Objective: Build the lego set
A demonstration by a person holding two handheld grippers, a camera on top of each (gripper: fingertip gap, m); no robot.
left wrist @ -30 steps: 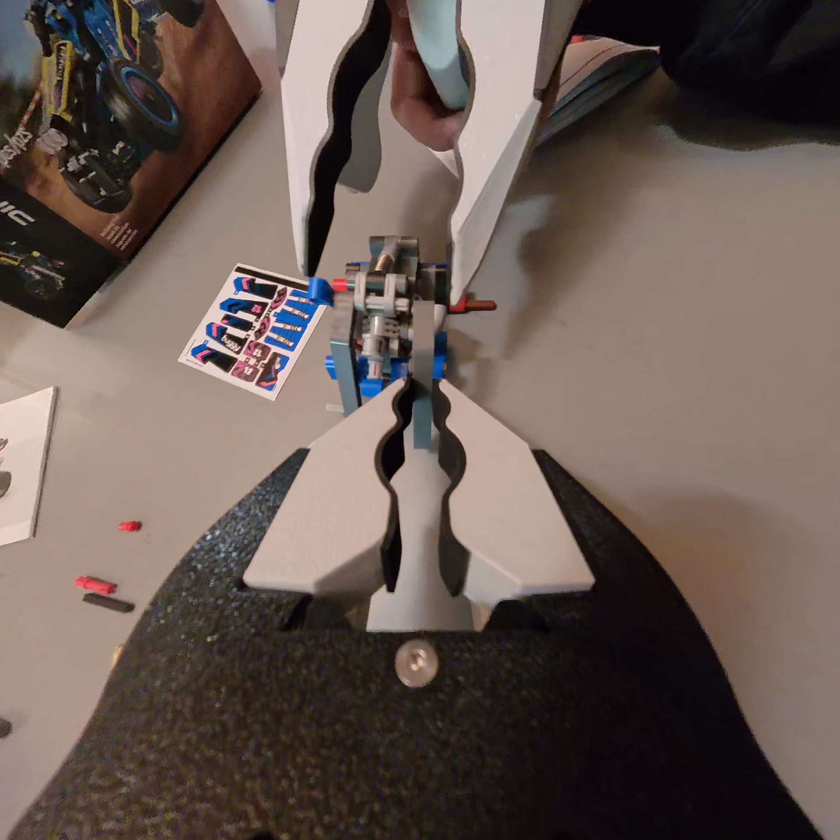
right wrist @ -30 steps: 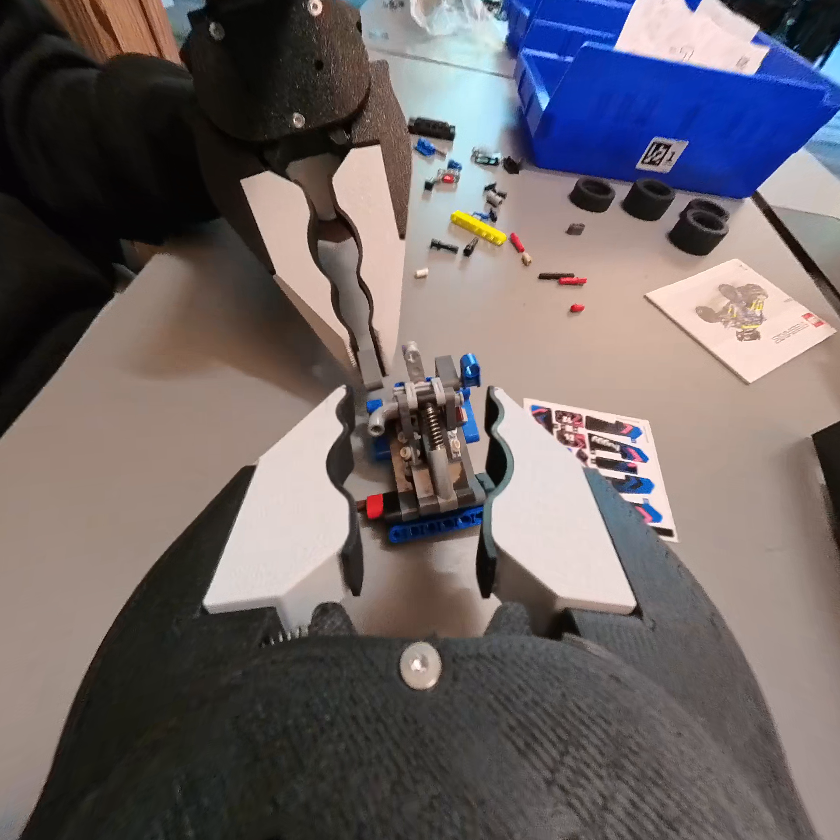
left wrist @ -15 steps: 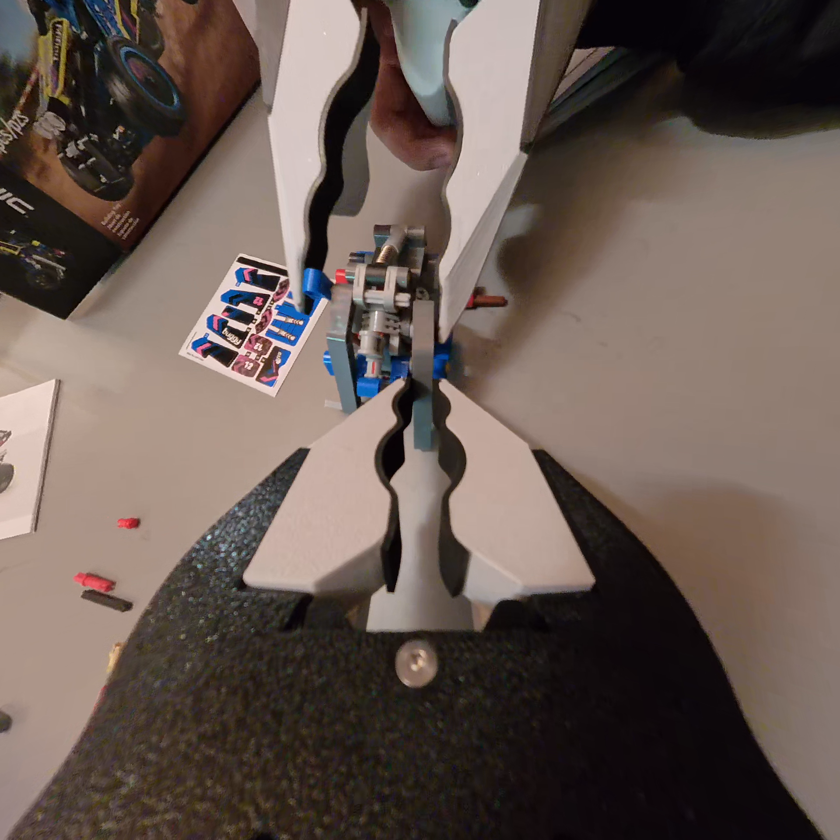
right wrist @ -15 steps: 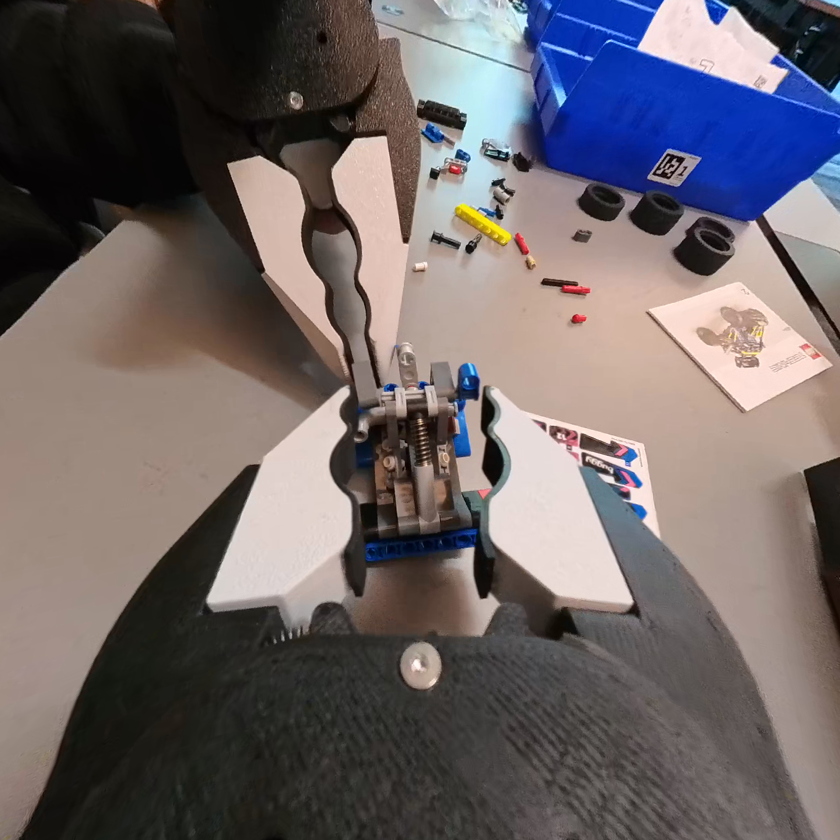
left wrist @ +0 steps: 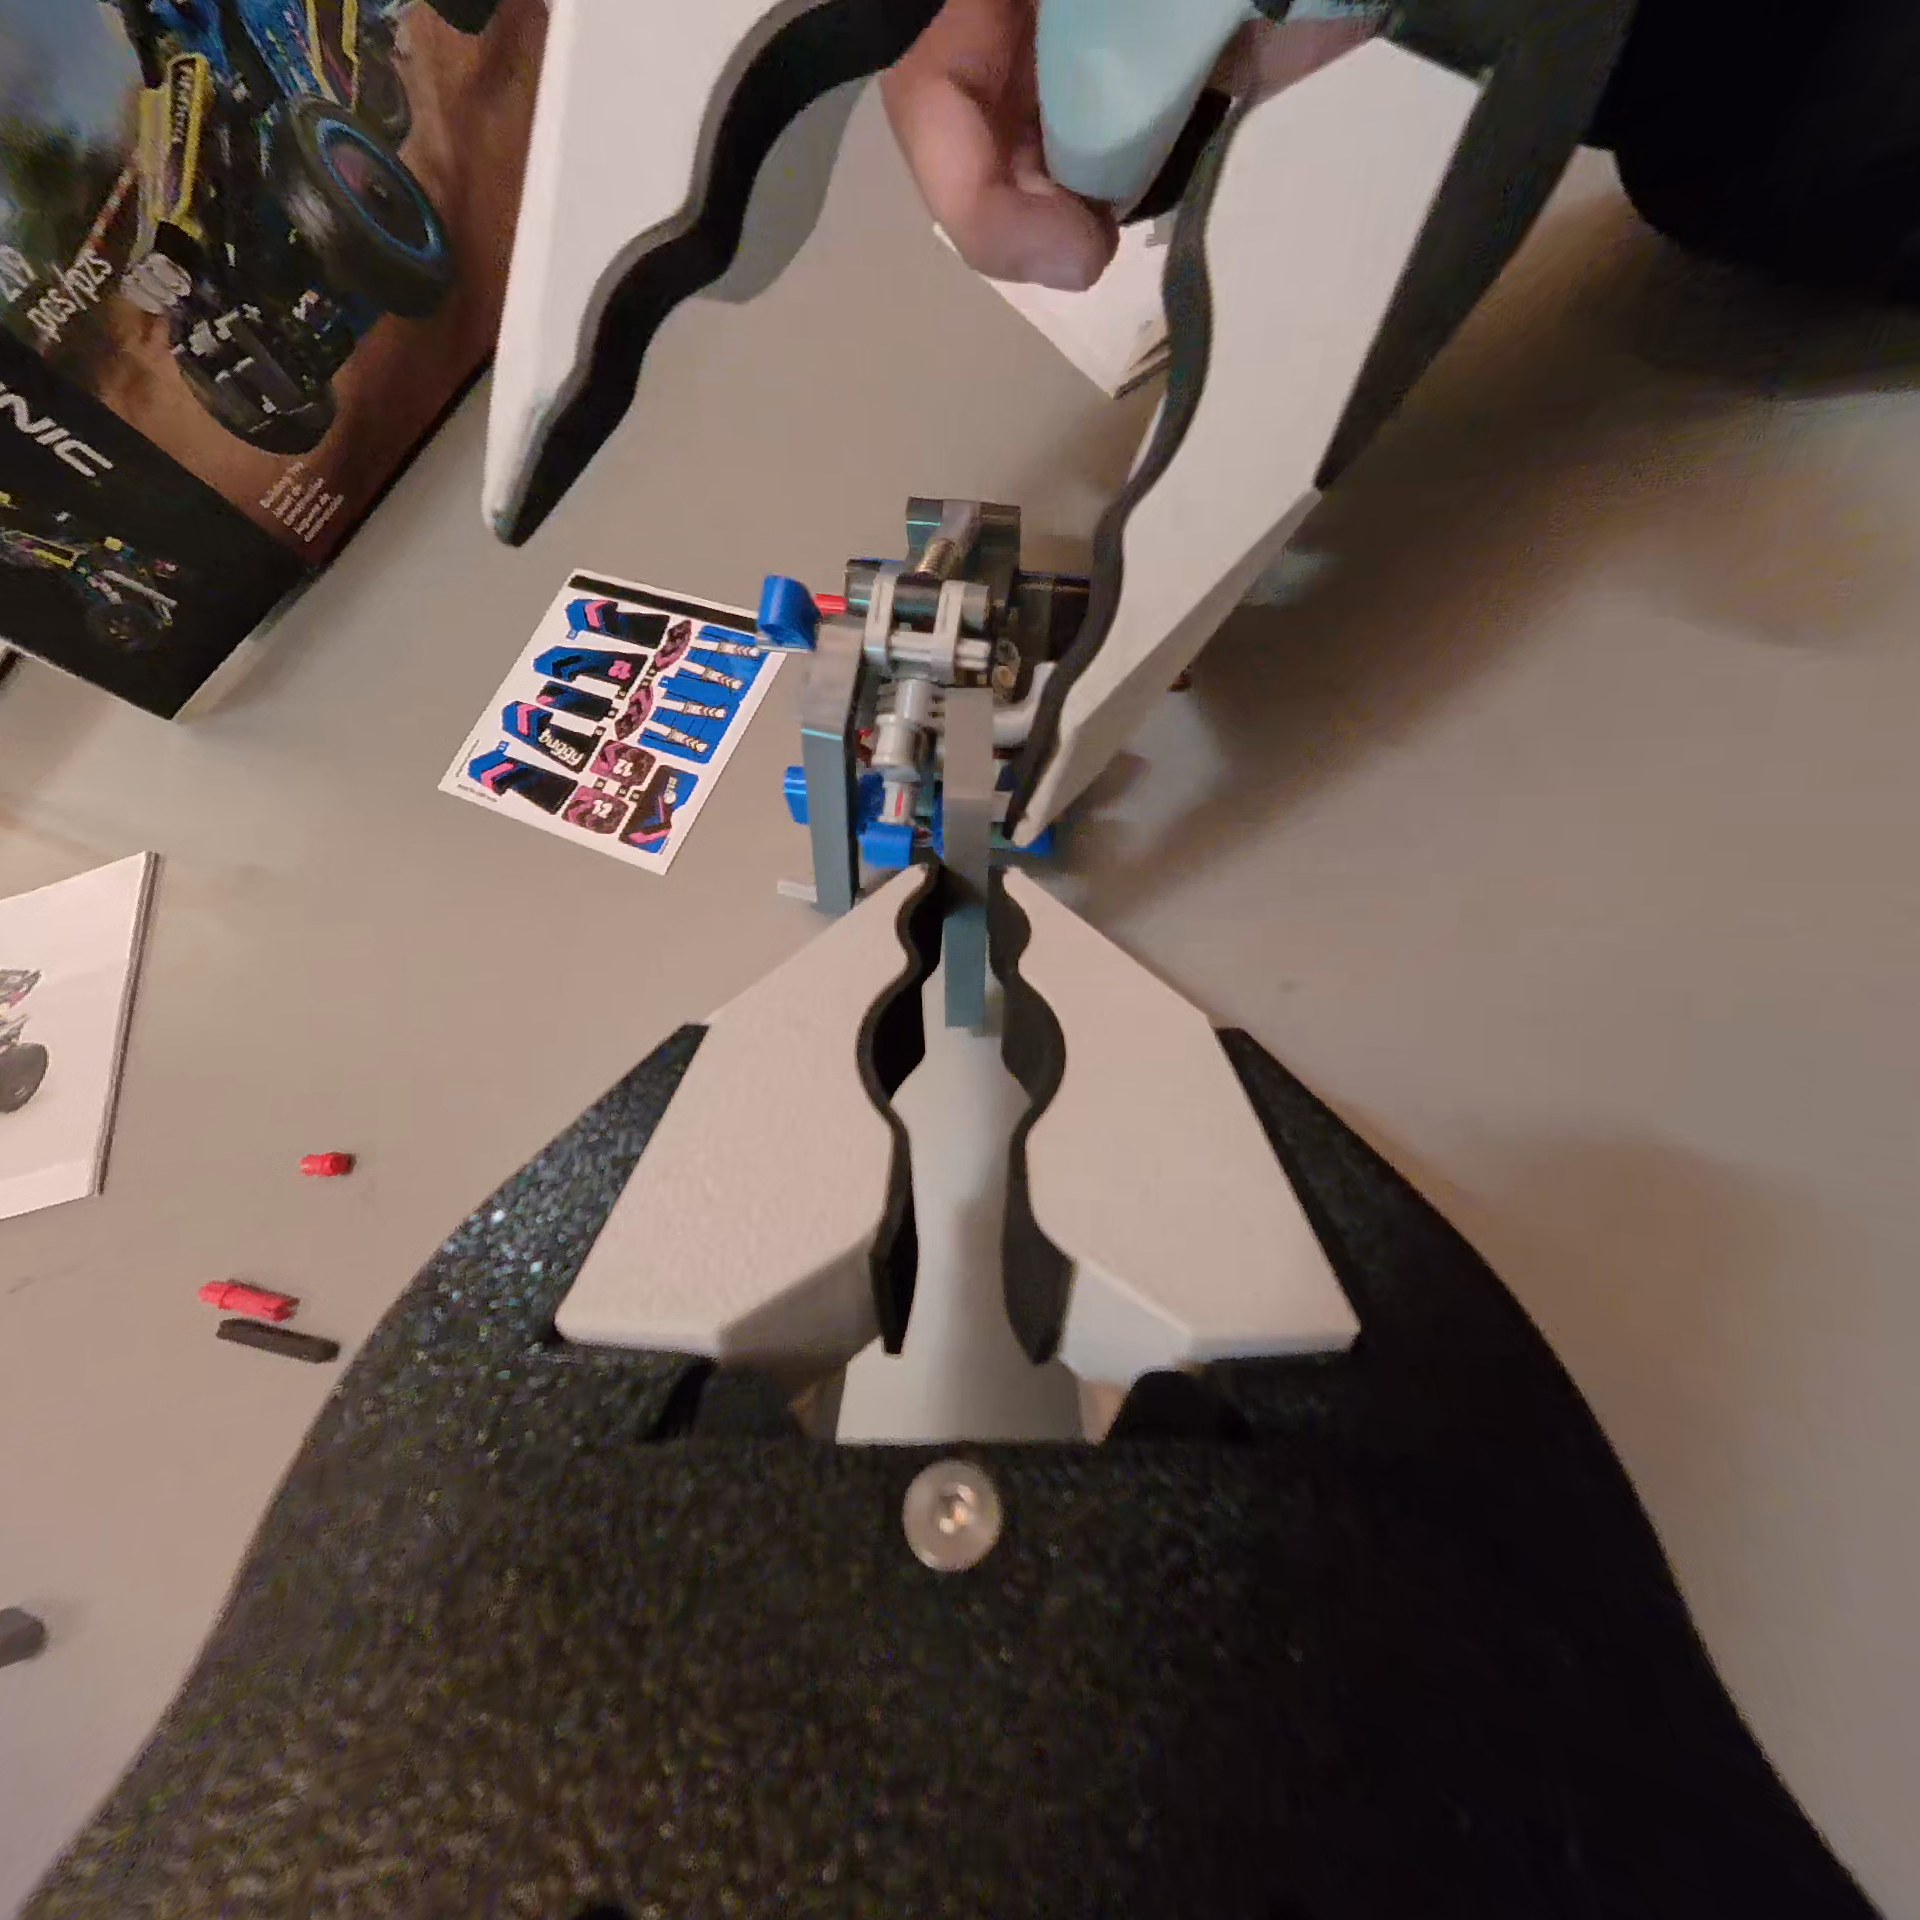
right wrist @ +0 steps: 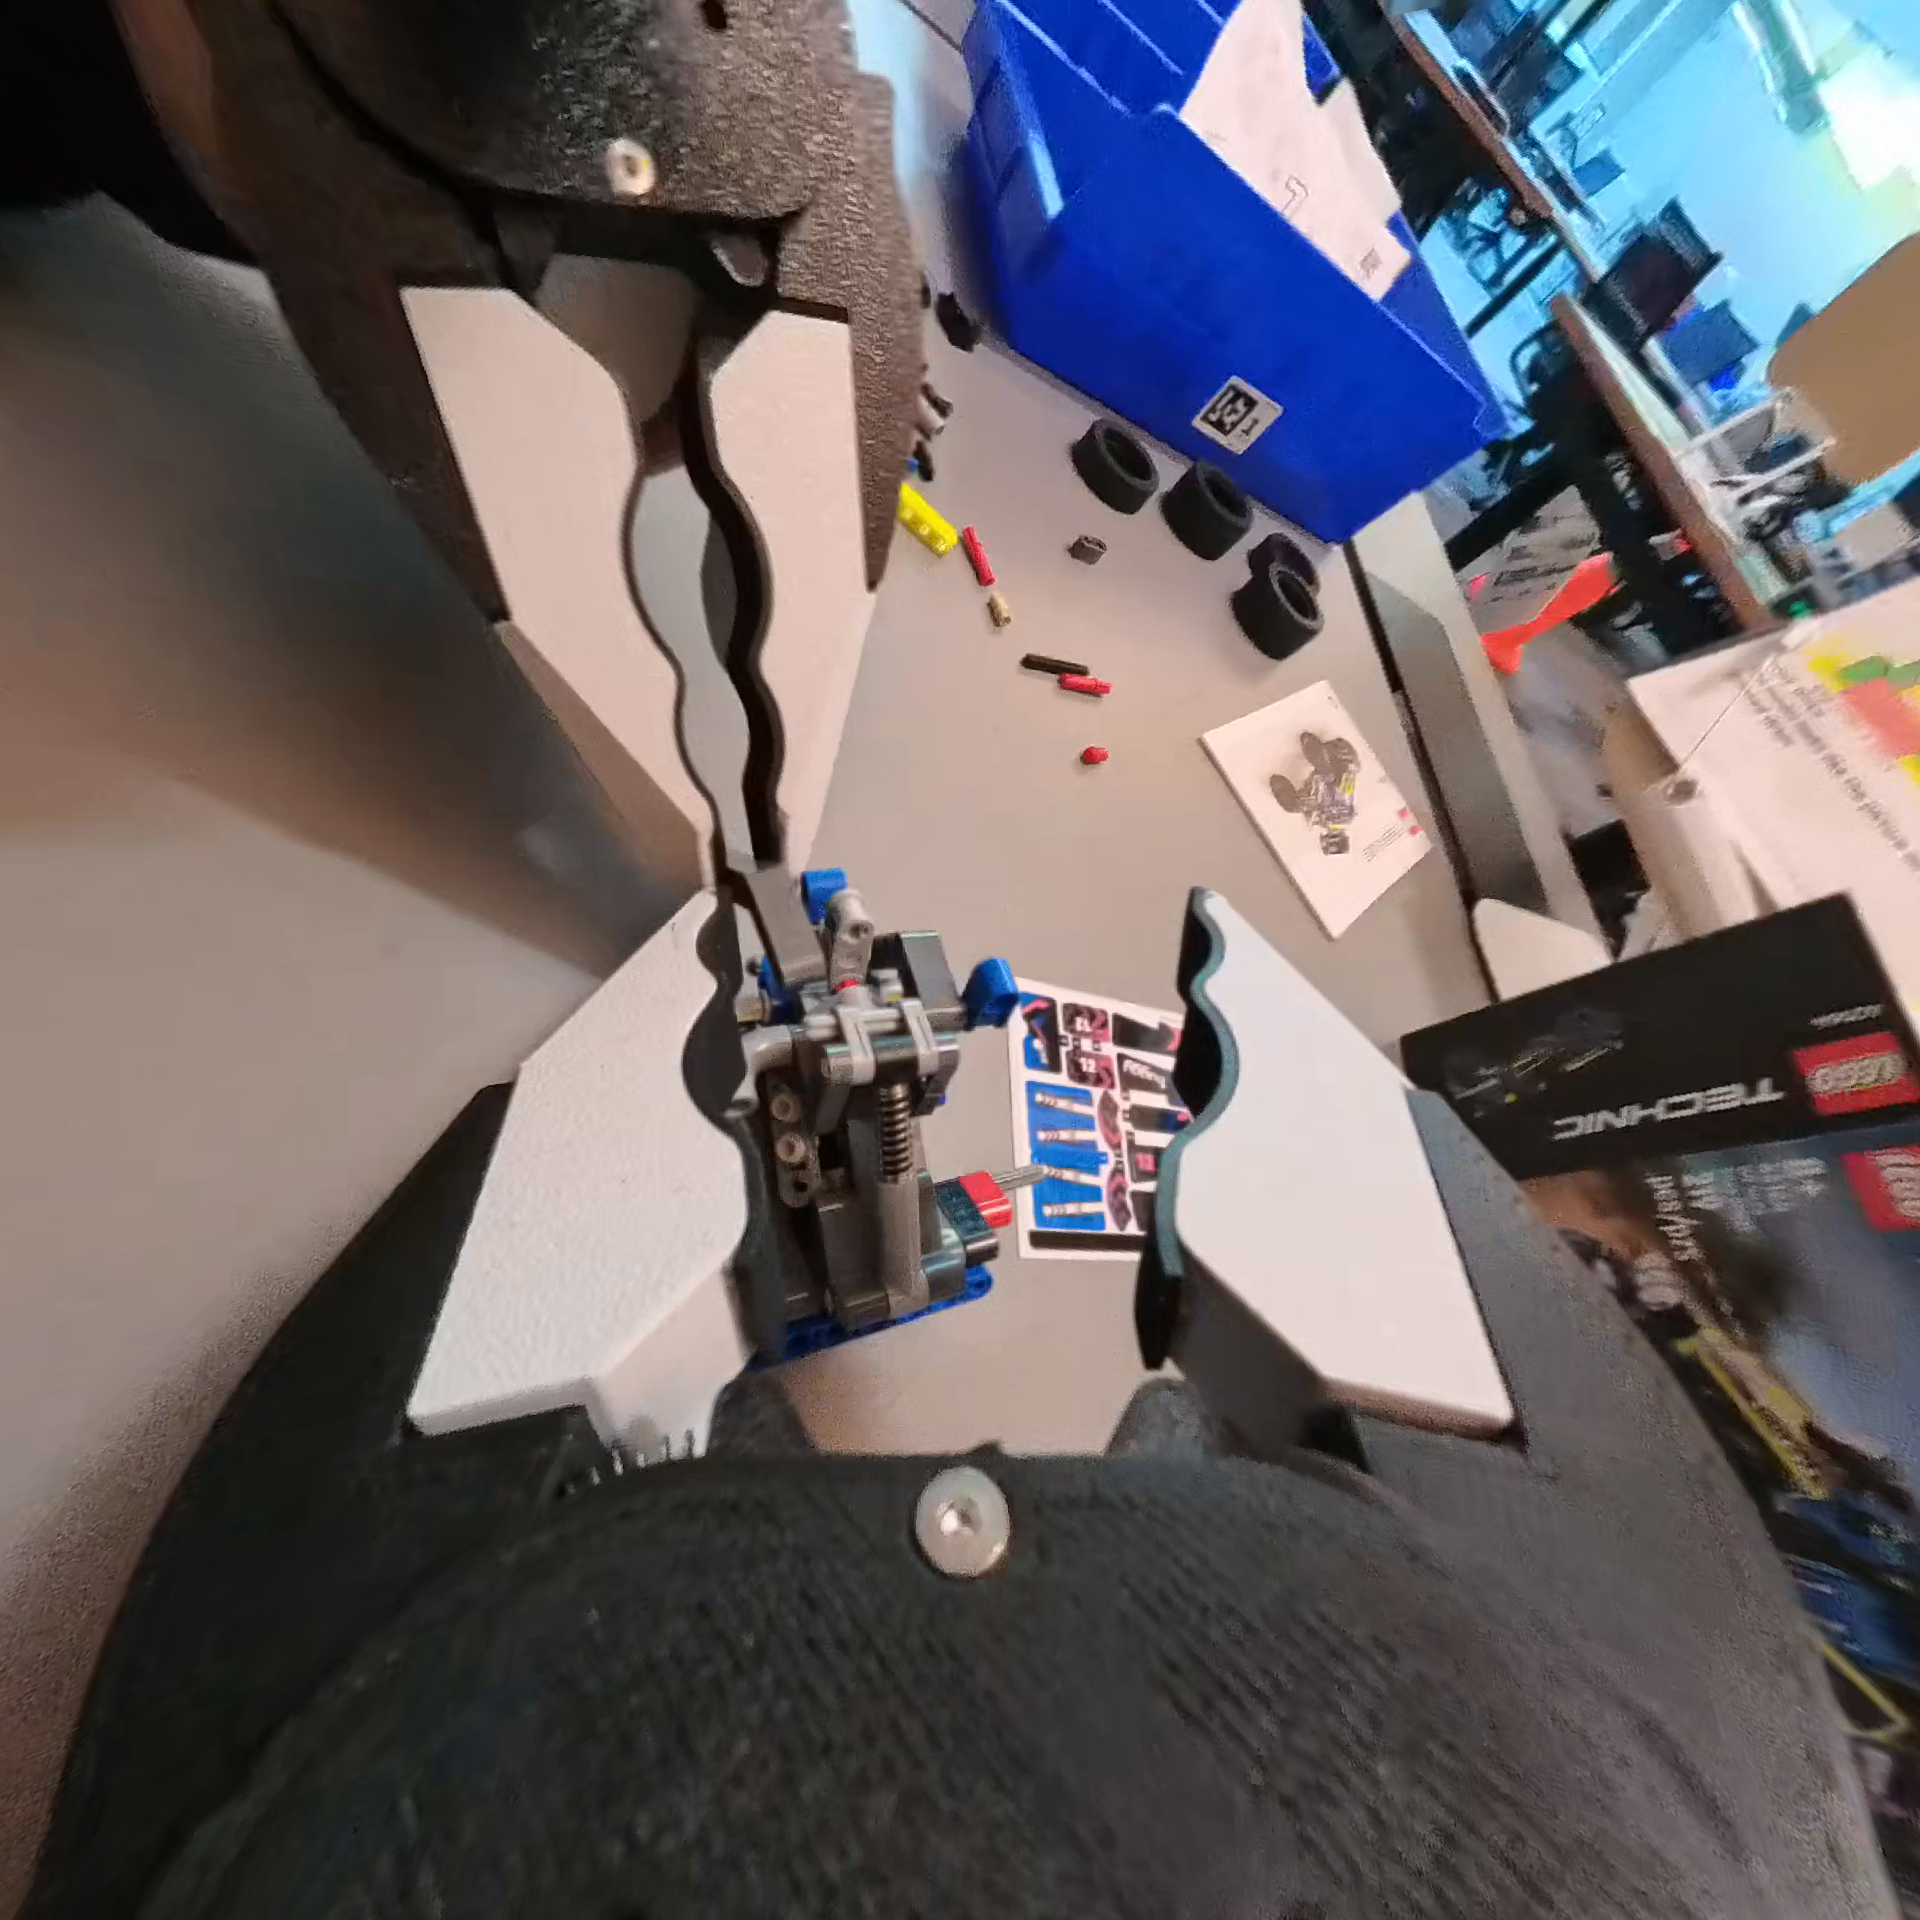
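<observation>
Left claw (left wrist: 961,904) points forward and down over the grey table (left wrist: 1558,935), its fingers pinched onto a grey beam of the lego model (left wrist: 914,717), which sits just past its tips. Right claw (right wrist: 956,1122) reaches in from the far side, gaping wide; one finger (right wrist: 623,1174) touches the model's side, the other stands apart from it. A hand (left wrist: 997,177) grips its handle. Beside the model lies a sticker sheet (left wrist: 613,717), then the box (left wrist: 208,312)
</observation>
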